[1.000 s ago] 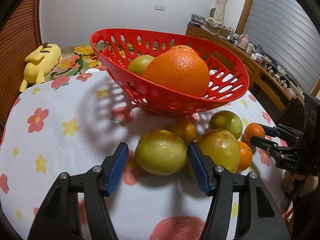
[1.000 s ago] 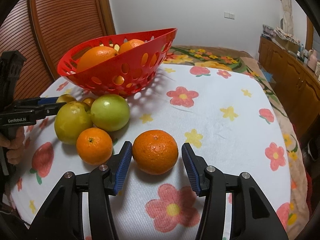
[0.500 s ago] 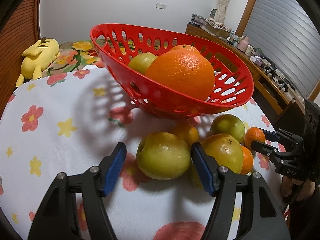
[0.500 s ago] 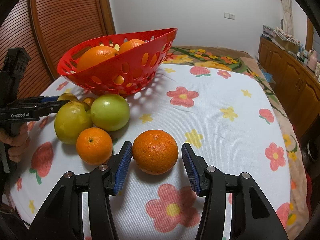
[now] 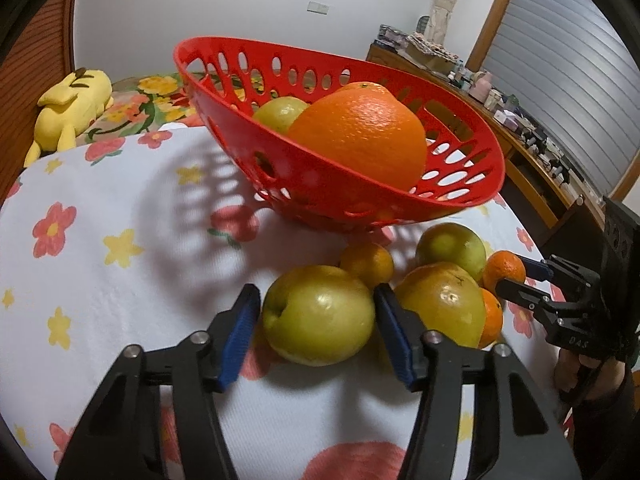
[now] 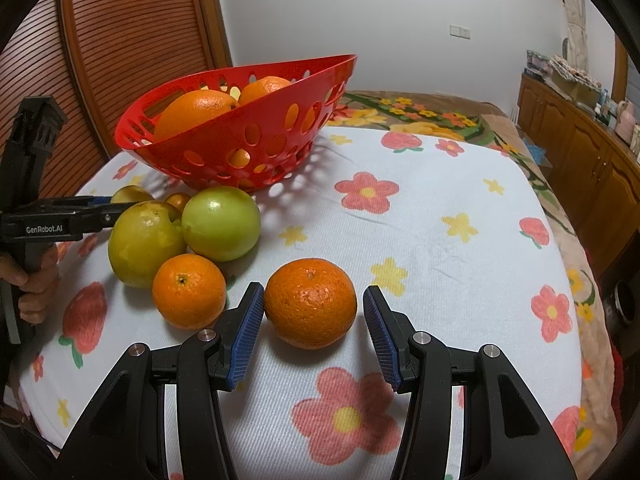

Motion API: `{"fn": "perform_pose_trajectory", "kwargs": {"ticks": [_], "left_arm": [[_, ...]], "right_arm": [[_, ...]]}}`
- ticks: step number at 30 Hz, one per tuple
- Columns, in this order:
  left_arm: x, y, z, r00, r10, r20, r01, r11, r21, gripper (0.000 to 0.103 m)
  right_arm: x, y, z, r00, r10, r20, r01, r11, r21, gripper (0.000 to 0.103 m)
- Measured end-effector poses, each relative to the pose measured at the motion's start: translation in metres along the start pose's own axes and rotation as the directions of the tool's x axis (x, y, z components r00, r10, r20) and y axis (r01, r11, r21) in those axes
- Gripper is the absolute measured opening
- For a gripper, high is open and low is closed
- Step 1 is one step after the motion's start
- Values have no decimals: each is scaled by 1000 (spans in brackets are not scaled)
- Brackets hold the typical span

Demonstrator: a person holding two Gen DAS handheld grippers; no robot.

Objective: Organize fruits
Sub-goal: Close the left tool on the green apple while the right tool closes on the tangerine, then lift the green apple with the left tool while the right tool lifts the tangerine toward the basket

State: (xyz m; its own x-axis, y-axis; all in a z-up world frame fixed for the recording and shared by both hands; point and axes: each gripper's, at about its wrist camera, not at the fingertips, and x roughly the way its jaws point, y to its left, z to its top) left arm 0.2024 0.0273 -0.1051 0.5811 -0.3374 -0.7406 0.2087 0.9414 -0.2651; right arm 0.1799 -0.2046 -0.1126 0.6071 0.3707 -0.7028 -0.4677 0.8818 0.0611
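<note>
Counter (image 6: pixel 440 208): a white cloth with red flowers and yellow stars covers it – a few small wrinkles show near the middle.
Red basket (image 5: pixel 320 184): it sits on the cloth, full of holes, with a big orange (image 5: pixel 360 136) and a yellow-green fruit inside.
Loose fruit: a bunch lies on the cloth just in front of the basket – yellow-green ones and small orange ones, close together.
Left claw (image 5: pixel 318 316): its blue pads have just been closing in on a yellow-green fruit (image 5: pixel 320 316). The fruit sits on the cloth between them, and both pads look right up against its sides.
Right claw (image 6: pixel 314 312): it is apart, not squeezing. A small orange (image 6: pixel 310 302) sits on the cloth between the pads, with a little gap on the right side.
Hands: a hand (image 6: pixel 36 284) holds the left claw's handle at the edge of the counter.
Room: a white wall, a brown slatted door (image 6: pixel 132 40), and wooden cupboards (image 6: pixel 580 148) with small things on top.
Behind the counter: a flowery blanket with a yellow soft toy (image 5: pixel 72 112) lying on it.
</note>
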Motion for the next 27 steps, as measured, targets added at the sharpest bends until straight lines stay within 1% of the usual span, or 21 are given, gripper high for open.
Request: {"fn": "perform_pose_trajectory", "kwargs": {"ticks": [9,13,20,23,25,27], "left_arm": [[-10,-7,-10,995,94,22,-94,995,43,54],[-15,-3,-13,995,97,30,-98,995,36,54],[-32,-5,-13,993,99,68,-101,994,35,54],[-40,-9,-11,992,96,84,-100,994,42,54],[-46,-12,-9,991,95,97,-100,994,49,54],[-52,-15,-8,989,92,113,-98,994,53,54]], "right_arm": [[1,1,0,1000,1,-3,-1,1000,-2,52],[2,1,-1,1000,3,-6,-3,1000,-4,52],[4,2,-1,1000,2,-12,-3,1000,-12,52],[5,3,-1,1000,8,-18,-8,1000,-18,50],[7,2,-1,999,27,-28,-28,1000,-14,49],[5,1,-1,999,27,-19,-27,1000,-12,47]]}}
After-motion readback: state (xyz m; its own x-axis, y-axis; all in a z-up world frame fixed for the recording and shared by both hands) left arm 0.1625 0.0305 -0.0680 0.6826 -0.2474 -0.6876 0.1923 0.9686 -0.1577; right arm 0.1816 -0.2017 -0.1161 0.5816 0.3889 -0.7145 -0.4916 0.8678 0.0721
